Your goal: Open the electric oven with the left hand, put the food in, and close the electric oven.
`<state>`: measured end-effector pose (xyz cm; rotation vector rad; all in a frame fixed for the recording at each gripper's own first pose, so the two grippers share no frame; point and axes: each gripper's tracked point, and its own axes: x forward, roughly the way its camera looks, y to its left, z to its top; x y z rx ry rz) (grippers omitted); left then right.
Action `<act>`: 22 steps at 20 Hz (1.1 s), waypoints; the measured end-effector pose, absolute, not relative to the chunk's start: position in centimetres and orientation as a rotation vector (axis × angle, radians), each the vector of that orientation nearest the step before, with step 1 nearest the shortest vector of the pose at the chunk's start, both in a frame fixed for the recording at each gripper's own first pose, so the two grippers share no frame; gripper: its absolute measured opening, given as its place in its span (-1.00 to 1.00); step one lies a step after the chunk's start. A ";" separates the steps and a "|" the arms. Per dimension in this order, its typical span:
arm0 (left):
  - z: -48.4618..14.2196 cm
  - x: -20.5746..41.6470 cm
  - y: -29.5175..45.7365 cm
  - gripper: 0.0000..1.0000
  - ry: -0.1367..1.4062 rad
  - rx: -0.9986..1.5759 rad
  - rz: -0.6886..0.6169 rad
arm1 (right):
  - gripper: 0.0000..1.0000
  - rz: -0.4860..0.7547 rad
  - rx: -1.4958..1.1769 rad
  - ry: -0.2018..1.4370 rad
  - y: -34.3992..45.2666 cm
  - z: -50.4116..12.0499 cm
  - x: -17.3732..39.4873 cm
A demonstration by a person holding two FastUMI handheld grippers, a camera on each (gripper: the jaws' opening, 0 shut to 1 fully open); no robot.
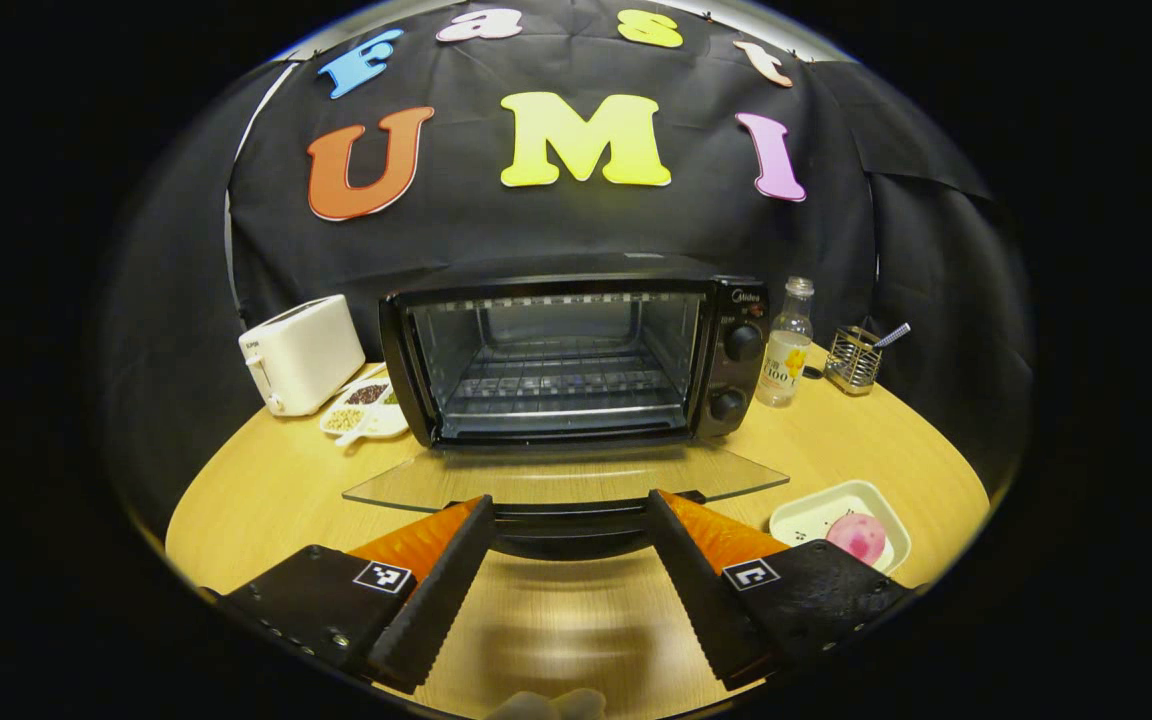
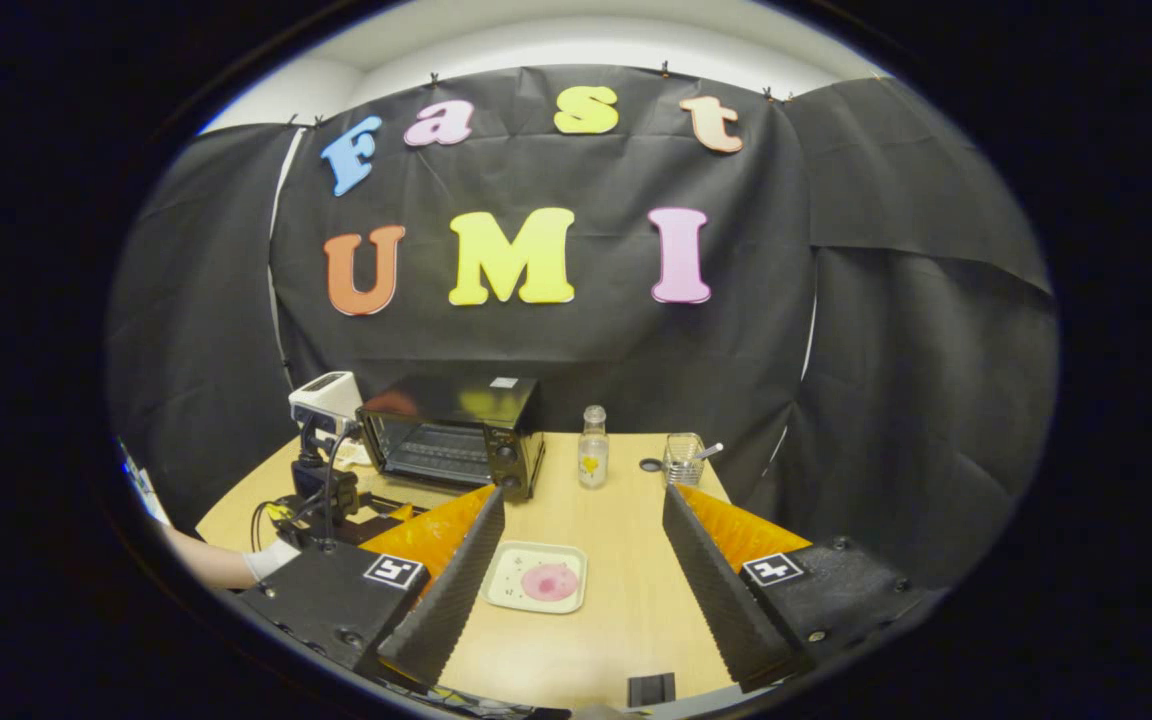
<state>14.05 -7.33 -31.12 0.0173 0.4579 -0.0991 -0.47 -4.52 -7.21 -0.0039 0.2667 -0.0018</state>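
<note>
Oven: black, at the far middle of the round wooden table, its glass door folded down flat toward the near side, wire rack bare inside.
Left gripper: near the door's front edge, fingers spread wide to either side of the door handle (whether they touch it I cannot tell), holding nothing.
Food: a pink round piece on a pale square plate, near right of the oven, well apart from the door.
Right gripper: above the plate, level, jaws wide apart and empty; the plate shows between its fingers, closer to the left one.
Hand: white-gloved, at the left, behind the other gripper's body.
Others: white toaster left of the oven; bottle and wire holder to its right.
</note>
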 end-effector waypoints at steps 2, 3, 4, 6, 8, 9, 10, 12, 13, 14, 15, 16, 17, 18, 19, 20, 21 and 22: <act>-32.6 13.3 -7.5 0.94 0.493 0.018 -0.100 | 0.93 -0.007 -0.006 0.278 -4.8 -7.6 -0.5; -33.4 13.0 -7.6 0.93 0.511 0.020 -0.100 | 0.93 -0.009 -0.007 0.285 -5.0 -8.0 -0.5; -34.1 12.8 -7.6 0.94 0.526 0.018 -0.098 | 0.93 -0.013 -0.008 0.290 -5.3 -8.1 -0.4; -35.6 12.6 -7.7 0.92 0.567 0.015 -0.097 | 0.93 -0.020 -0.009 0.306 -5.7 -8.6 -0.5; -36.8 12.3 -7.9 0.92 0.607 0.020 -0.094 | 0.93 -0.028 -0.009 0.321 -6.0 -9.1 -0.4; -36.8 12.3 -7.9 0.93 0.601 0.027 -0.098 | 0.93 -0.028 -0.007 0.328 -6.1 -9.4 -0.3; -36.9 12.6 -7.9 0.92 0.595 0.046 -0.100 | 0.93 -0.027 -0.007 0.336 -6.2 -9.8 -0.2; -37.5 12.4 -8.1 0.89 0.620 0.052 -0.102 | 0.93 -0.028 -0.012 0.357 -6.3 -10.7 0.2; -37.3 12.6 -8.3 0.89 0.608 0.044 -0.102 | 0.93 -0.027 -0.013 0.366 -6.4 -11.1 0.3; -37.4 12.6 -8.1 0.91 0.620 0.044 -0.099 | 0.93 -0.026 -0.013 0.370 -6.4 -11.4 0.4; -37.1 12.6 -8.1 0.89 0.615 0.041 -0.093 | 1.00 -0.025 -0.013 0.372 -6.5 -11.8 0.6; -36.8 12.6 -8.0 0.90 0.606 0.037 -0.087 | 1.00 -0.024 -0.014 0.378 -6.5 -12.3 0.7; -36.2 12.6 -7.8 0.90 0.591 0.037 -0.077 | 0.93 -0.023 -0.014 0.387 -6.7 -13.1 1.0; -35.5 12.6 -7.6 0.91 0.571 0.042 -0.067 | 0.93 -0.026 -0.012 0.396 -6.9 -13.8 1.2; -34.6 12.5 -7.4 0.94 0.550 0.047 -0.059 | 0.93 -0.026 -0.007 0.406 -7.1 -14.6 1.5; -33.7 12.4 -7.1 0.94 0.527 0.048 -0.056 | 0.93 -0.028 -0.010 0.435 -7.4 -15.9 1.8; -32.6 11.9 -6.8 0.94 0.505 0.050 -0.055 | 0.93 -0.028 -0.012 0.459 -7.6 -17.3 2.2; -31.4 11.3 -6.4 0.94 0.481 0.053 -0.053 | 0.93 -0.026 -0.007 0.487 -7.8 -18.6 2.6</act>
